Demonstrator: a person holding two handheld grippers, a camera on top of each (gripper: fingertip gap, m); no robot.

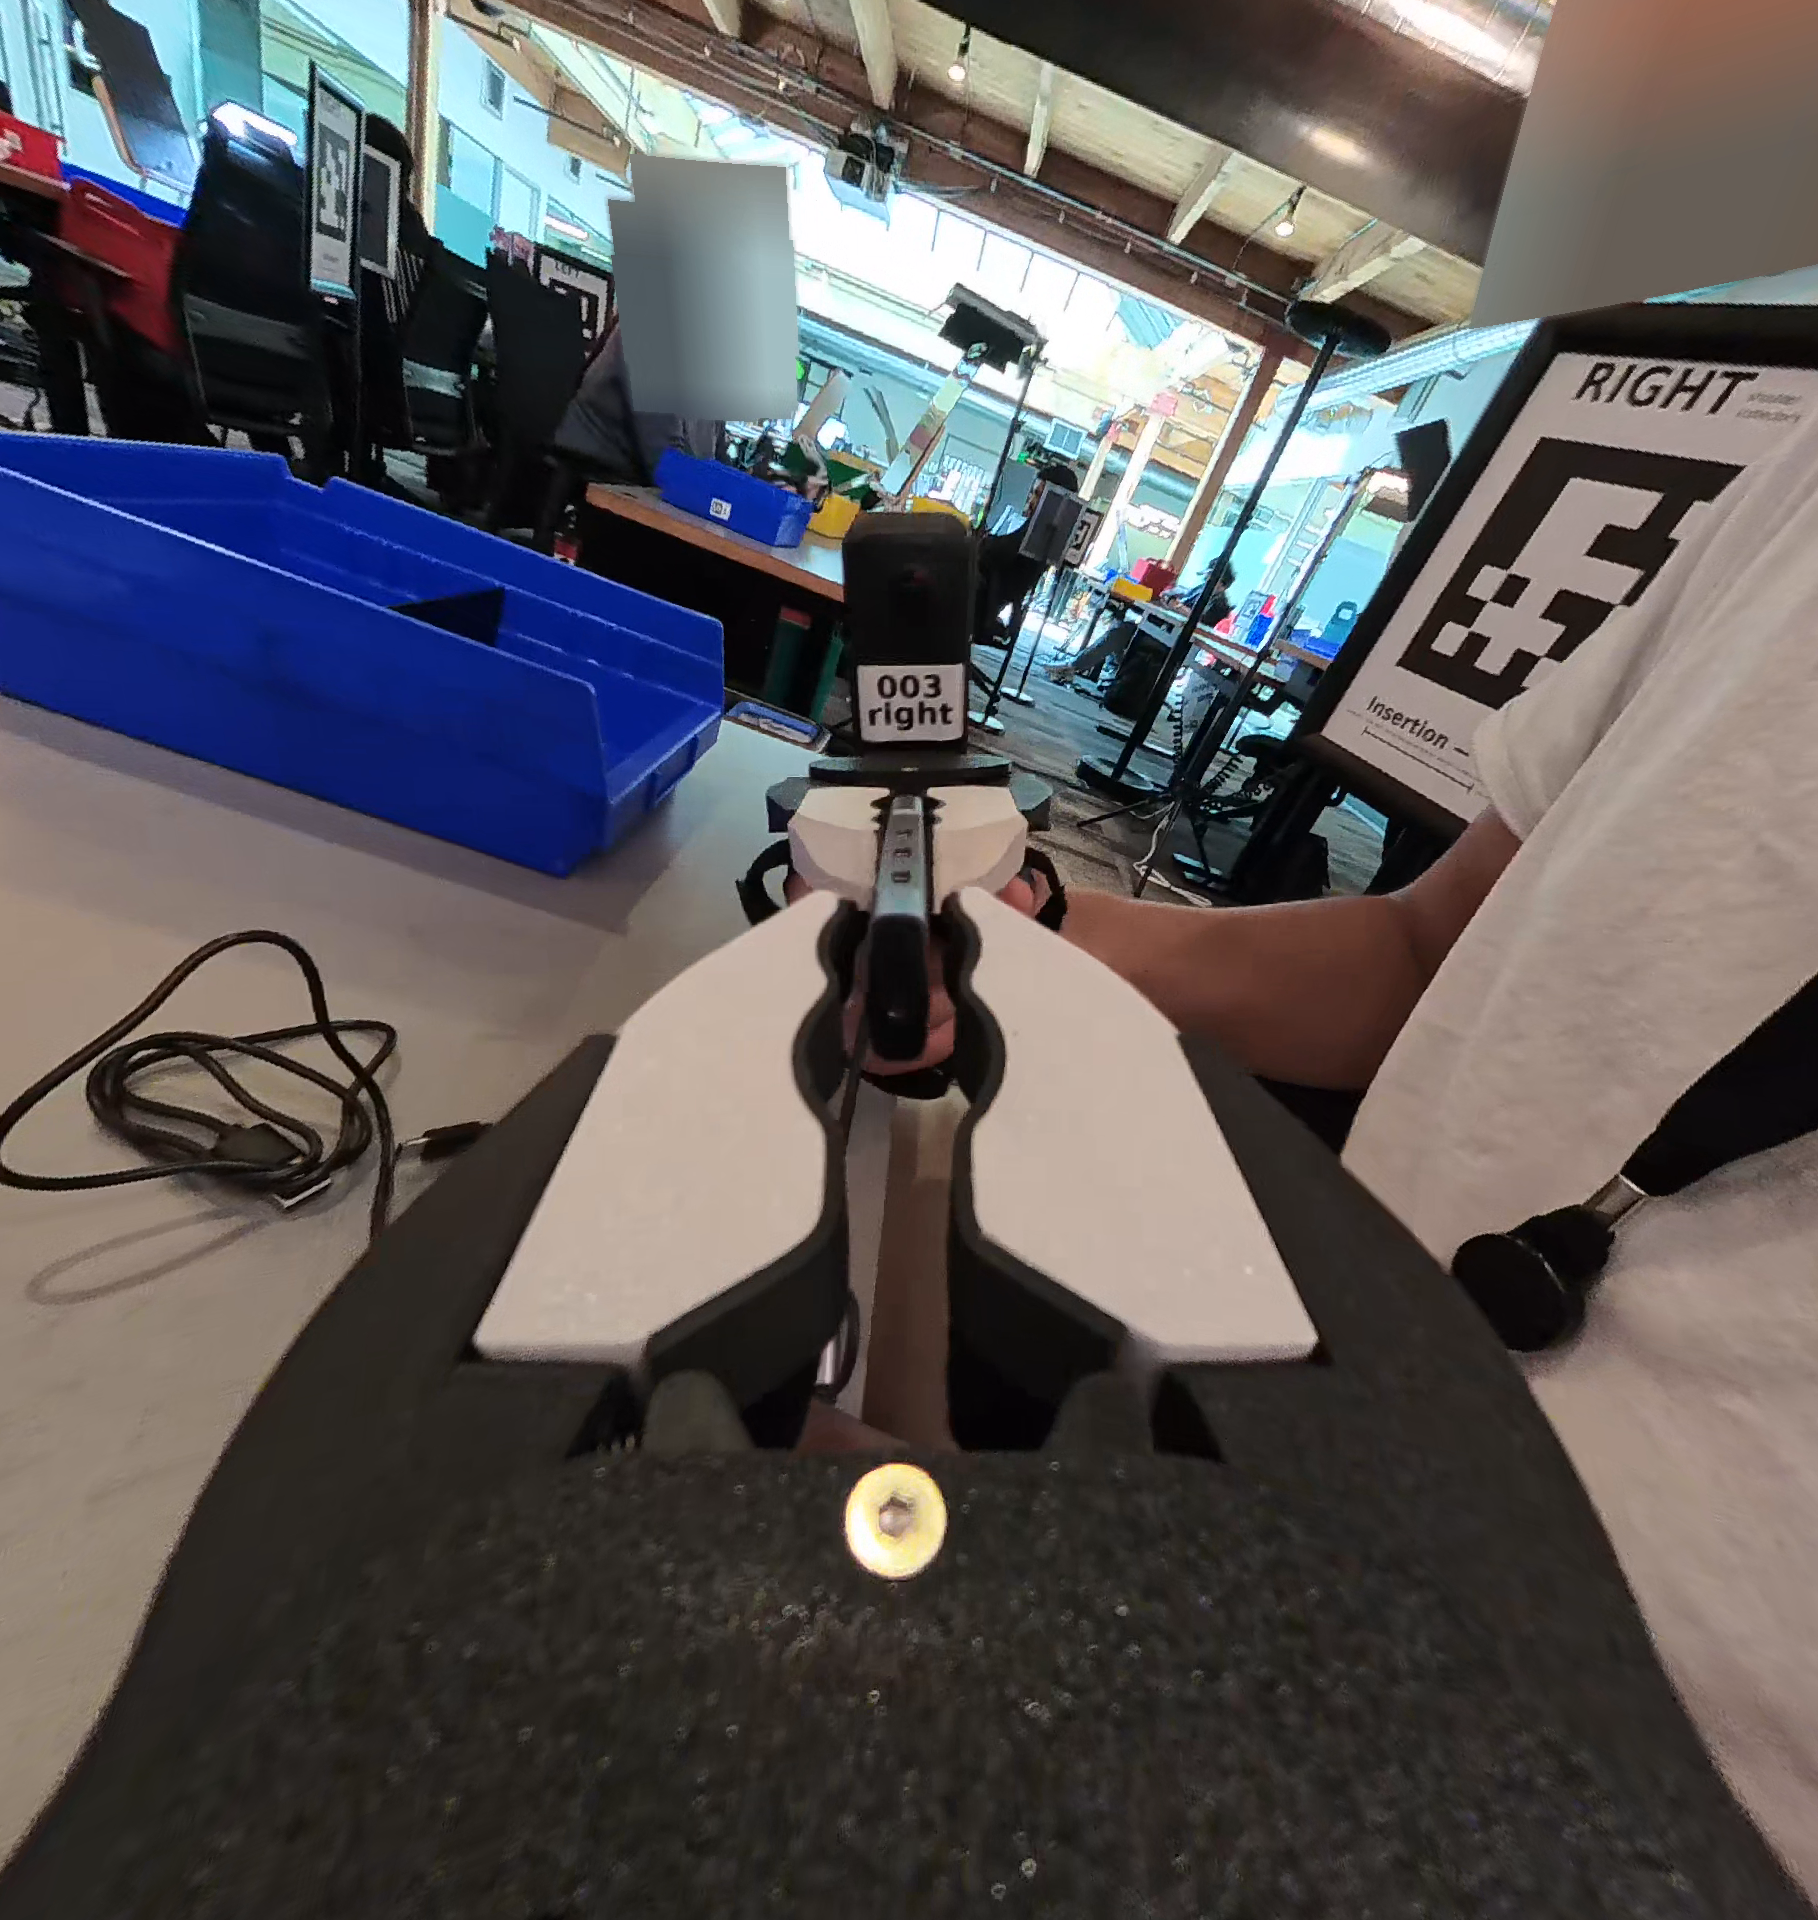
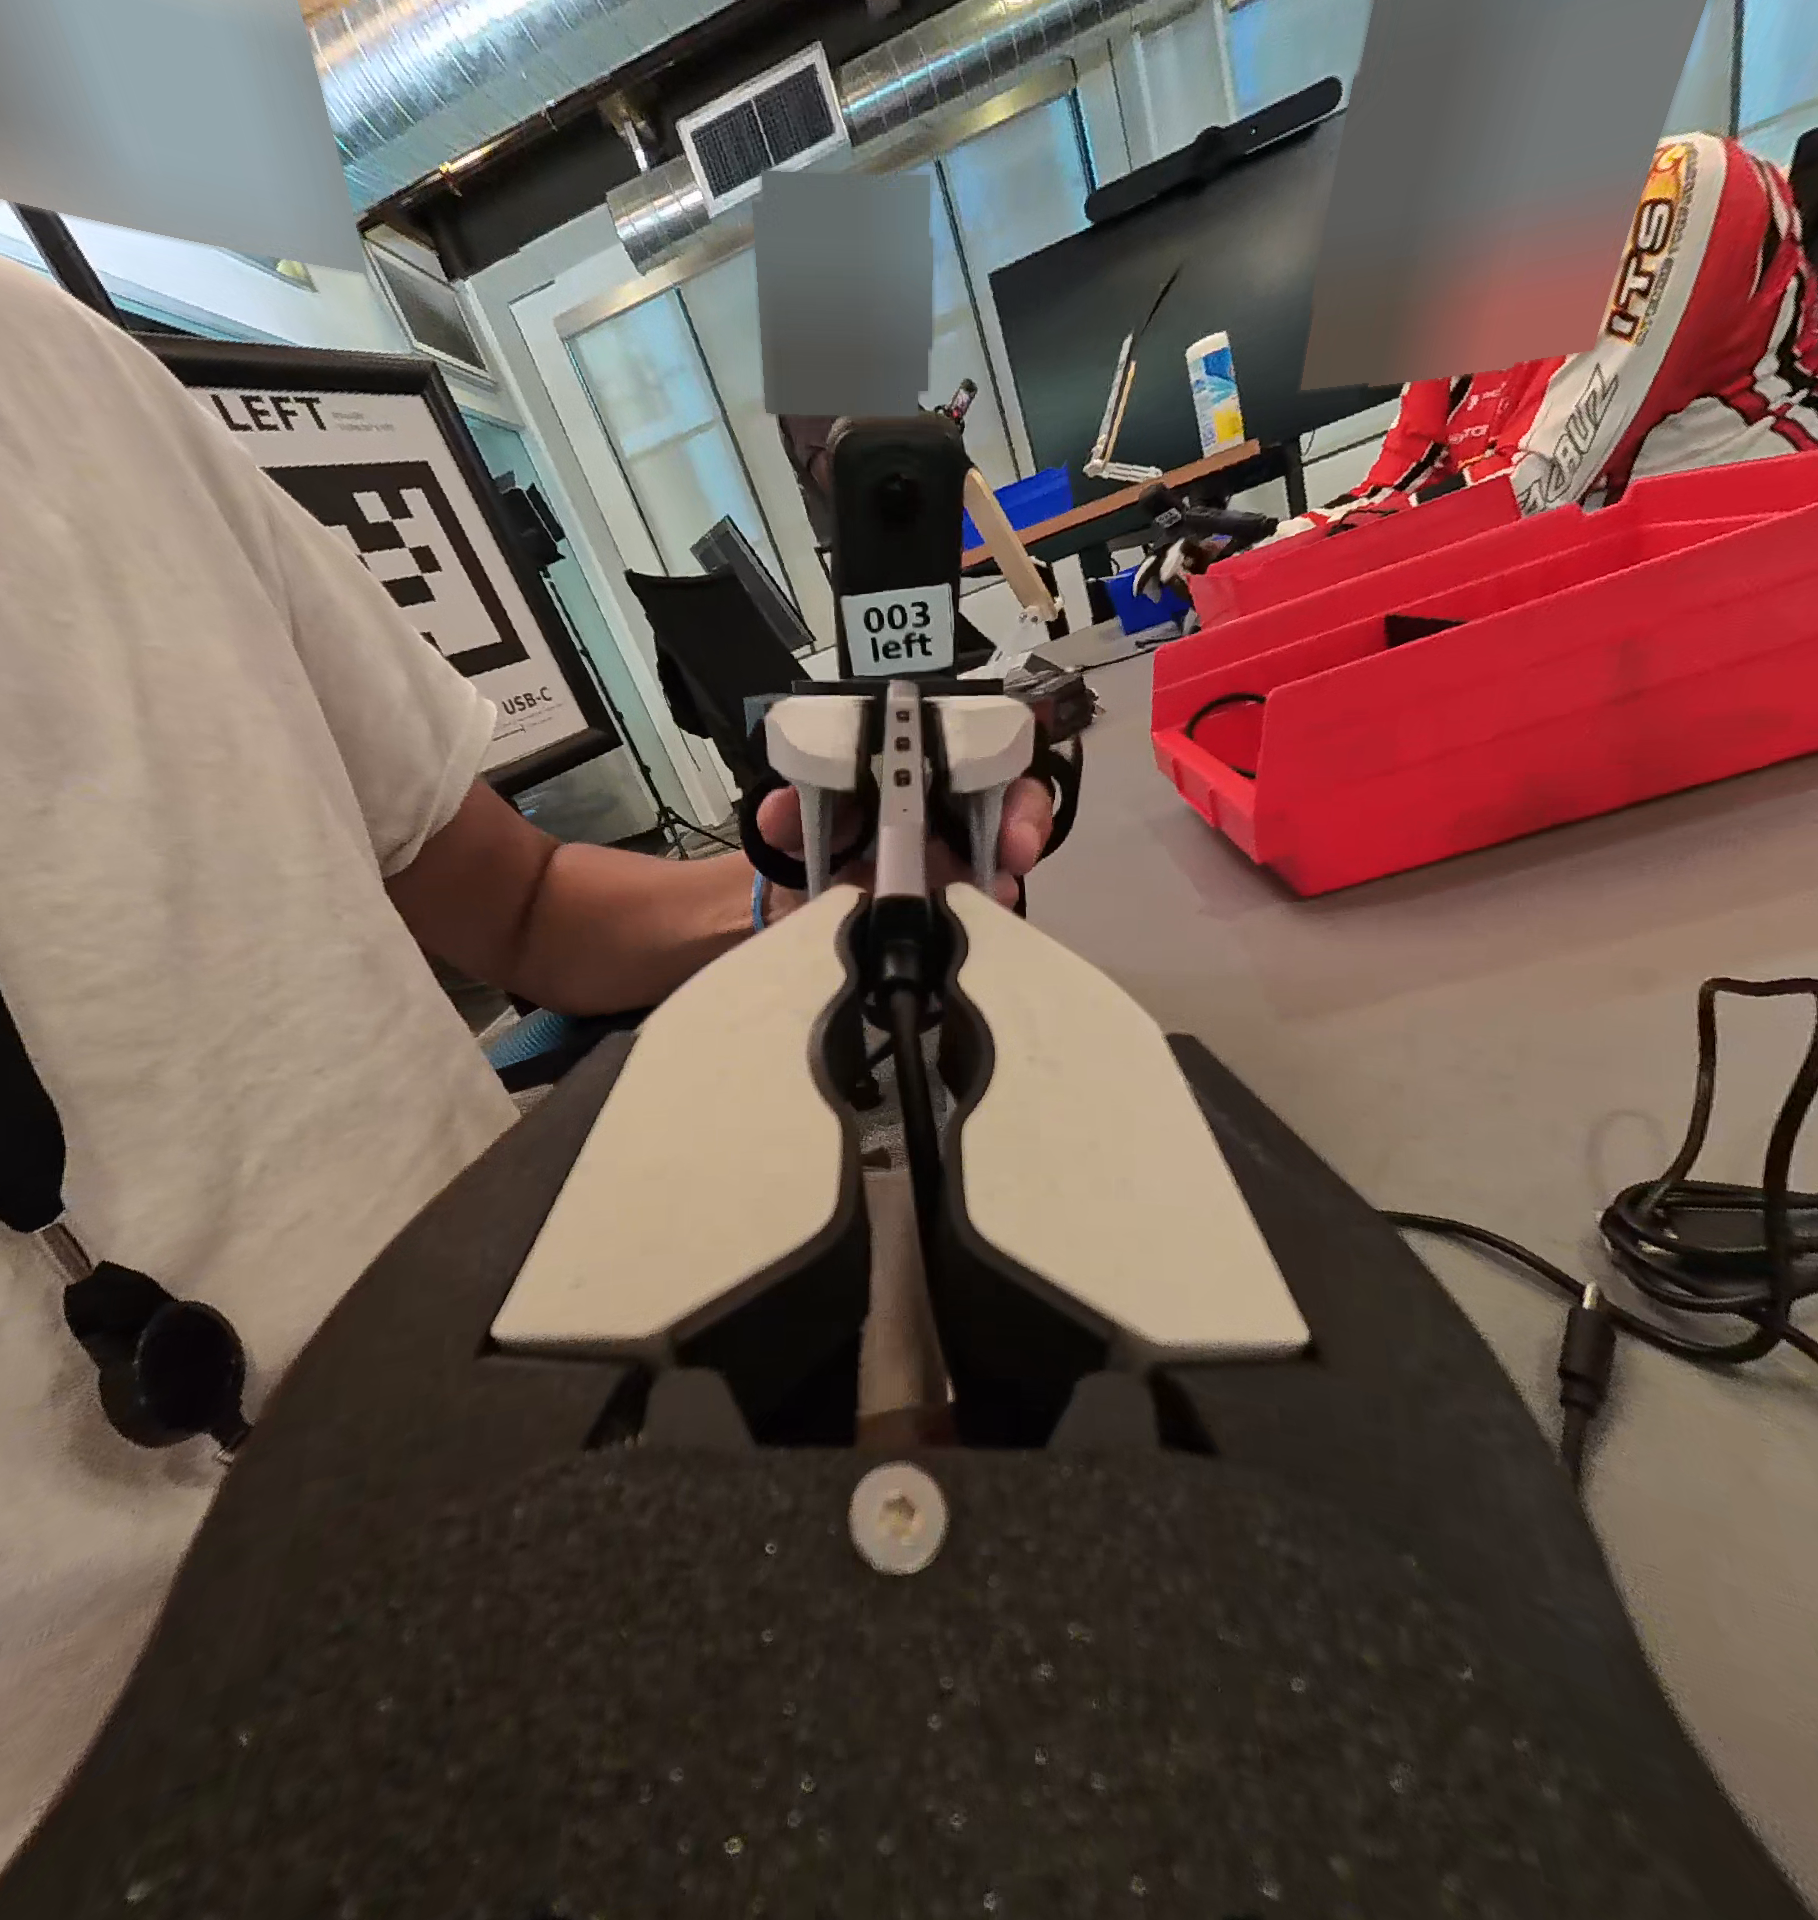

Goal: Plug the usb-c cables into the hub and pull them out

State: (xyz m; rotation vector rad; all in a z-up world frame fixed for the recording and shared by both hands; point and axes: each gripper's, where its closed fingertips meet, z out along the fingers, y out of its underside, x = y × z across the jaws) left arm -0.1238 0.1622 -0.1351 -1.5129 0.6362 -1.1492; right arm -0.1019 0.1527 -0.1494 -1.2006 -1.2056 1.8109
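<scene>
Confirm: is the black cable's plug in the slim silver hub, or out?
In, it seems: the black plug meets the silver hub end-on, with no gap showing.

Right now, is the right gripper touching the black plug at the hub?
Touching. The right wrist view shows the right gripper pinching the black plug at the hub.

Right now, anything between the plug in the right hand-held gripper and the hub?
Nothing visible. The right hand-held gripper grips the black plug, already butted against the silver hub held by the left hand-held gripper. The loose cable lies aside on the table.
</scene>
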